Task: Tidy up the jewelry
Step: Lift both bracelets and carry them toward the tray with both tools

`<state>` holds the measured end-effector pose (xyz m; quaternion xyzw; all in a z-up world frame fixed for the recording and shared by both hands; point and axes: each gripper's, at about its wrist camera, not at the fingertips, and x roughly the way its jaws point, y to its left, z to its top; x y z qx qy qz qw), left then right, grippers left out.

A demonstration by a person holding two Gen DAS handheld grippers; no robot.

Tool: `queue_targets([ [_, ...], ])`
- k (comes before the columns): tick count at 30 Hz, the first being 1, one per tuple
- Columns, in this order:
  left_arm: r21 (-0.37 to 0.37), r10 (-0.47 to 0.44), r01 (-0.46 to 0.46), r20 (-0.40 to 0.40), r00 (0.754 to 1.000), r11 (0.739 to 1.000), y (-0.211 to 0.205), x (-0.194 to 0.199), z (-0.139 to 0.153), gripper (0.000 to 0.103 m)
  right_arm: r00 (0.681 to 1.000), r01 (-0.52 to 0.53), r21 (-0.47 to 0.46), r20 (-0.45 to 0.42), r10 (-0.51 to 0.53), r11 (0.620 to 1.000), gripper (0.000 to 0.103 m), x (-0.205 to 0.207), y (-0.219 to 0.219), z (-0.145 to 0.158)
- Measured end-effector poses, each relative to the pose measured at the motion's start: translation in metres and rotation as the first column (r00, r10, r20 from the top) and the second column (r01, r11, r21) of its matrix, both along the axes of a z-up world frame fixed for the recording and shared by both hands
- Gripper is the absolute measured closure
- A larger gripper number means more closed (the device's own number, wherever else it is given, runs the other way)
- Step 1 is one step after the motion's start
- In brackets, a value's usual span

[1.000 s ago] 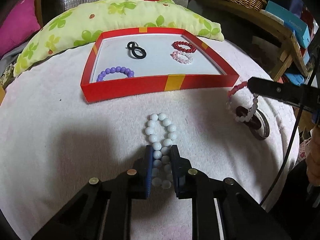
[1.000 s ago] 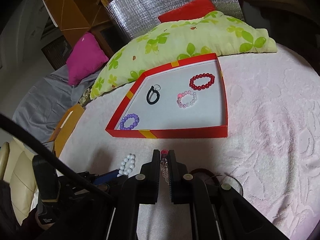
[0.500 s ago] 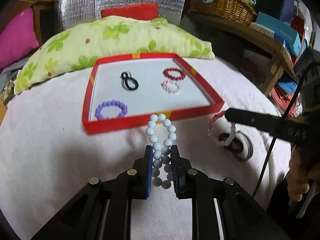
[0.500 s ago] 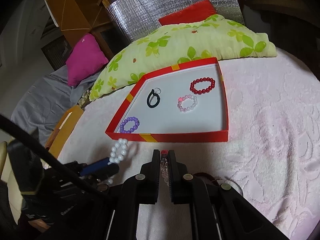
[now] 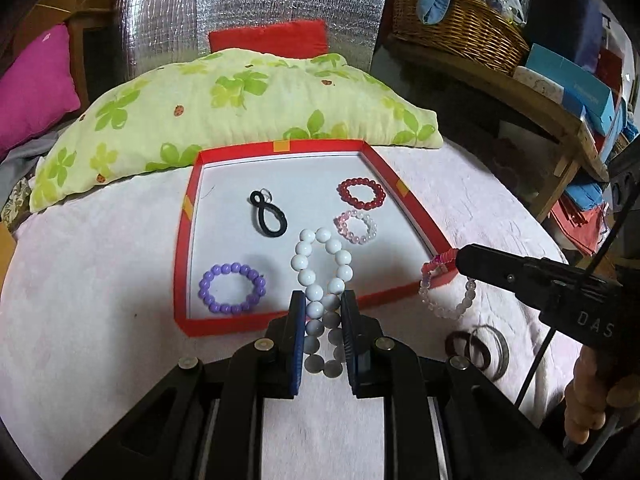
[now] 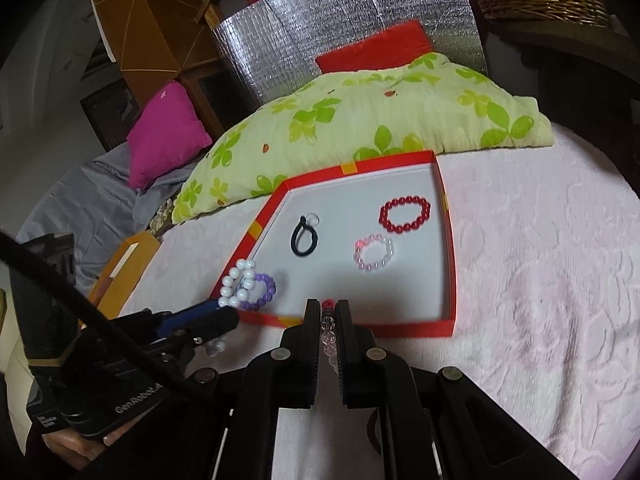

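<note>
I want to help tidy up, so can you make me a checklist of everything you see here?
Surface: pink textured blanket, soft and bare on the right.
Job's things: red tray holds a purple bead bracelet, black loop, dark red bracelet and pale pink bracelet.
Clutter: dark rings lie on the blanket outside the tray.
Grippers: left gripper jaws shut on a white bead bracelet; right gripper jaws shut on a pink and clear bracelet. Both bracelets are lifted near the tray's front edge.
Cables: black cable runs by the right gripper.
Surroundings: green flowered pillow, magenta cushion, wicker basket, silver foil sheet.
</note>
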<state>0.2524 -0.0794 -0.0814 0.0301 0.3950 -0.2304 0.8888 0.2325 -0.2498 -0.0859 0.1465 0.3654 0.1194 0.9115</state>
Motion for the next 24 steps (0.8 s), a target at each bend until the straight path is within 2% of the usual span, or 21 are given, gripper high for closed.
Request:
queue_targets([
  [8,0.01,-0.016,0.016,-0.01,1.0,1.0,-0.011,0.019,0.001,0.085,0.999,0.044,0.005,0.008,-0.044,0.999,0.095,0.025,-0.011,0.007],
  [24,0.034,-0.028,0.029,-0.014,1.0,0.999,-0.025,0.04,-0.004,0.085,0.996,0.079,-0.01,-0.033,-0.079,0.997,0.095,0.062,-0.024,-0.004],
])
